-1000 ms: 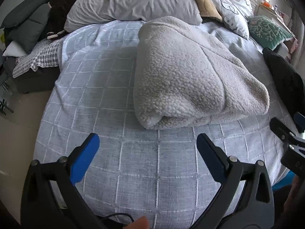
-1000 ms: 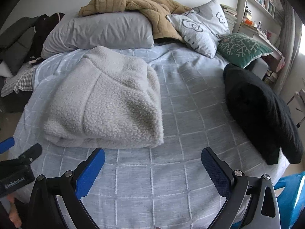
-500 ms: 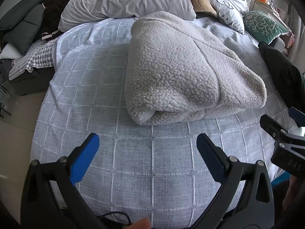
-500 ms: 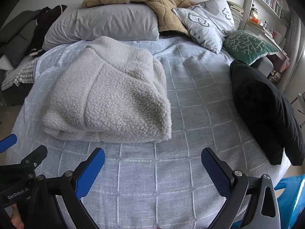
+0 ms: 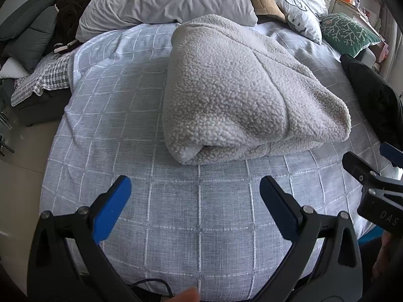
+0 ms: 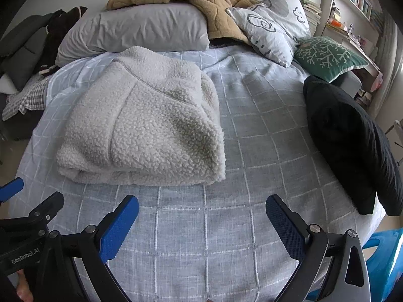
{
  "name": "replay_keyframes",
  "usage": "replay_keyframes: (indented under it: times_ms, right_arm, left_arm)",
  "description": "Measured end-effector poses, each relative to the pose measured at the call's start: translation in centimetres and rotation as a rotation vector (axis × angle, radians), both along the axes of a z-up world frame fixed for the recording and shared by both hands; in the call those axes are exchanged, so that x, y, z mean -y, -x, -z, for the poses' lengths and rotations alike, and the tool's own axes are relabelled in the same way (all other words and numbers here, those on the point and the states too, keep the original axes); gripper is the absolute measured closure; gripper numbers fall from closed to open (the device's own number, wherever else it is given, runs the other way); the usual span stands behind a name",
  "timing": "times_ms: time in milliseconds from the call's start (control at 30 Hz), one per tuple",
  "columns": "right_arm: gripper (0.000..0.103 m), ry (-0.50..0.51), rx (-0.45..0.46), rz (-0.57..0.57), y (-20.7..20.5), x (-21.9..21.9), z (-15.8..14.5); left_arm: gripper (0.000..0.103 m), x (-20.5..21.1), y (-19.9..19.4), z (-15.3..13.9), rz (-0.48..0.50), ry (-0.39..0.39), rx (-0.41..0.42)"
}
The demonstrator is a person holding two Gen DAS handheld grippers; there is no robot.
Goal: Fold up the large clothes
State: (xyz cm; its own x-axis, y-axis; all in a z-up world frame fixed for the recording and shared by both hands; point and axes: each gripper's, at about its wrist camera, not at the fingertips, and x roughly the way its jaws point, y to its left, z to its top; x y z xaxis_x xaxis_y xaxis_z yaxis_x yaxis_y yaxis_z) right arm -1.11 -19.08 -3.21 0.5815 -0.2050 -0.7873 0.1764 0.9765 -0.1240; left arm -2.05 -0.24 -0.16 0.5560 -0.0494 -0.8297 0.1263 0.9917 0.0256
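Nearing folded fleece (image 5: 241, 93), both claws closer, spread empty

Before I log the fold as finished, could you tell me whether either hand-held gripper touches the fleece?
Apart: both wrist views show bedspread between each open gripper and the fleece.

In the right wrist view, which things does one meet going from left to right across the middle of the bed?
Checked cloth at the bed's left edge → folded cream fleece garment → bare stretch of the grey checked bedspread → black garment at the right edge.
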Motion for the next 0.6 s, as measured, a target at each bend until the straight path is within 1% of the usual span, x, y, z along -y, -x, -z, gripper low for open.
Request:
replay_keyframes:
  times_ms: [600]
  right_arm:
    - [0.001, -0.006, -0.007, -0.015, -0.11, 0.13, 0.05]
  left_arm:
    - [0.002, 0.25, 0.16, 0.04, 0.004, 0.002, -0.004]
